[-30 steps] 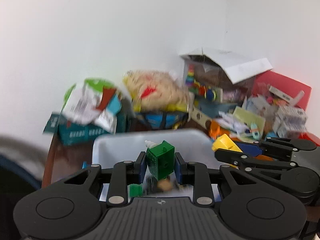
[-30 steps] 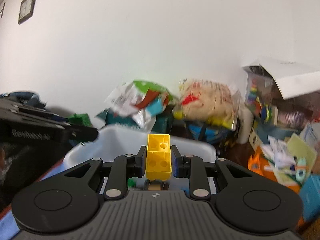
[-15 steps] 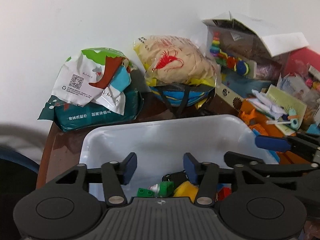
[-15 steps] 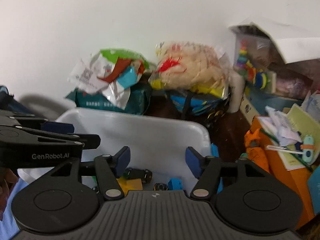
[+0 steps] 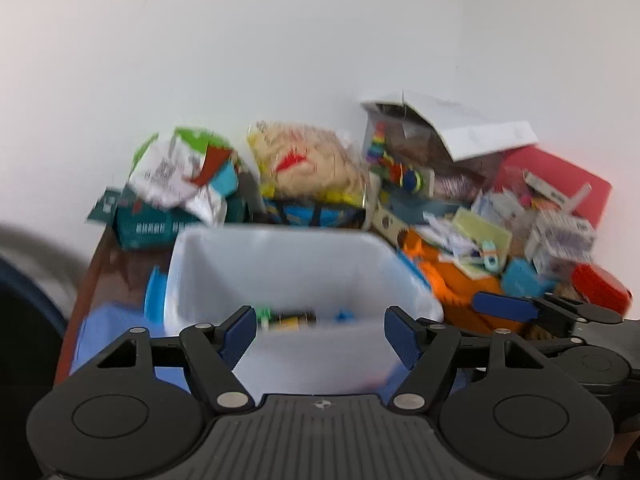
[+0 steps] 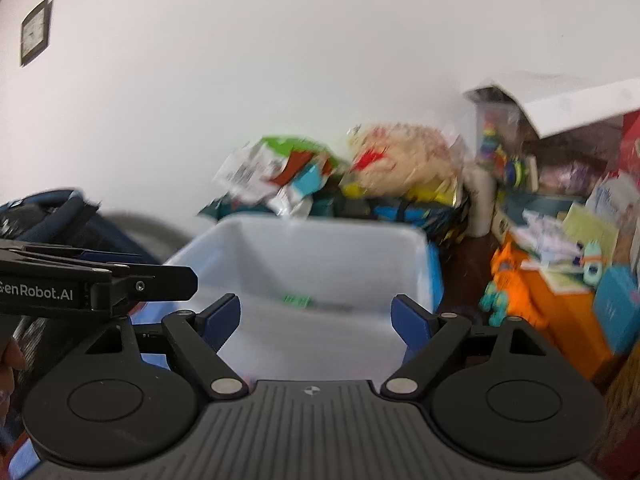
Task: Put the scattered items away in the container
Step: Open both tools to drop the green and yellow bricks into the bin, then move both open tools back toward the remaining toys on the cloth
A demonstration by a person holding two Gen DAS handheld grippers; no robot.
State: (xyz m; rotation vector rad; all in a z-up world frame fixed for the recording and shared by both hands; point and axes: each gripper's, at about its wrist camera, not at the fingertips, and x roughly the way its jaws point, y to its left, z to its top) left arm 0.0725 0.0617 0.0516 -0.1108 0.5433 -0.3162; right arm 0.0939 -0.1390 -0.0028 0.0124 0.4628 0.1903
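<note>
The left gripper (image 5: 320, 334) has its blue-padded jaws spread wide and still opening, with nothing between them; a second ago they were pinching a green toy brick. The right gripper (image 6: 316, 320) is likewise spread and opening with nothing between its pads, where a second ago it pinched a yellow toy brick. Both bricks have left the jaws.

Straight ahead of each tool, just beyond the fingertips, stands the white rectangular plastic container (image 5: 280, 248) (image 6: 320, 248). On its floor, seen between the left gripper's fingers (image 5: 236, 334), lie small blurred toy pieces (image 5: 286, 317) in green, yellow, black and blue. In the right wrist view a green brick (image 6: 297, 300) lies on the container floor ahead of the jaws. Half a second ago both cameras sat closer over the container; it now appears farther off and the views are motion-blurred.

Beyond the container, against the white wall, lie a crumpled white-and-green snack bag (image 5: 182, 176) and a clear bag of pale crackers with a red print (image 5: 308, 164). To the right of both tools a heap of orange, teal and paper clutter (image 5: 480, 256) lies on the brown table.
</note>
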